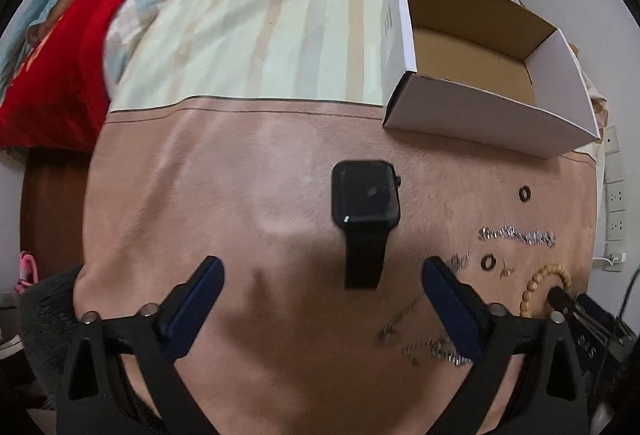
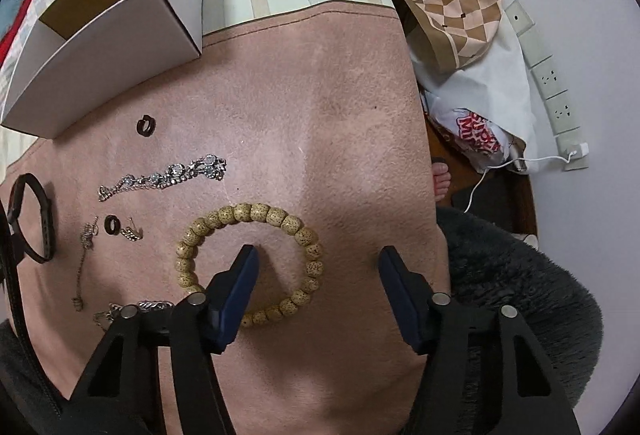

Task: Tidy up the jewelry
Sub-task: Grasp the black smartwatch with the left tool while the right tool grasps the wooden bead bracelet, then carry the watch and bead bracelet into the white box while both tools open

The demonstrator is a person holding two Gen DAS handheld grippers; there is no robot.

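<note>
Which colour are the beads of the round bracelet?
Speckled tan beads on the bracelet, best seen in the right wrist view.

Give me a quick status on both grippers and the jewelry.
Left gripper open over the black smartwatch. Right gripper open, one finger inside the wooden bead bracelet. Nothing gripped; white cardboard box empty. Path clear.

A: Which inscriptions are legible?
B: One only. Far to the right of the right gripper (image 2: 318,259), a white plastic bag (image 2: 478,115) bears red block letters, partly folded, reading roughly "SUPER MI…".
A: And the white box (image 1: 476,107) ahead of the left gripper (image 1: 322,271)?
B: Grey print marks its side panel, too blurred to read.
</note>
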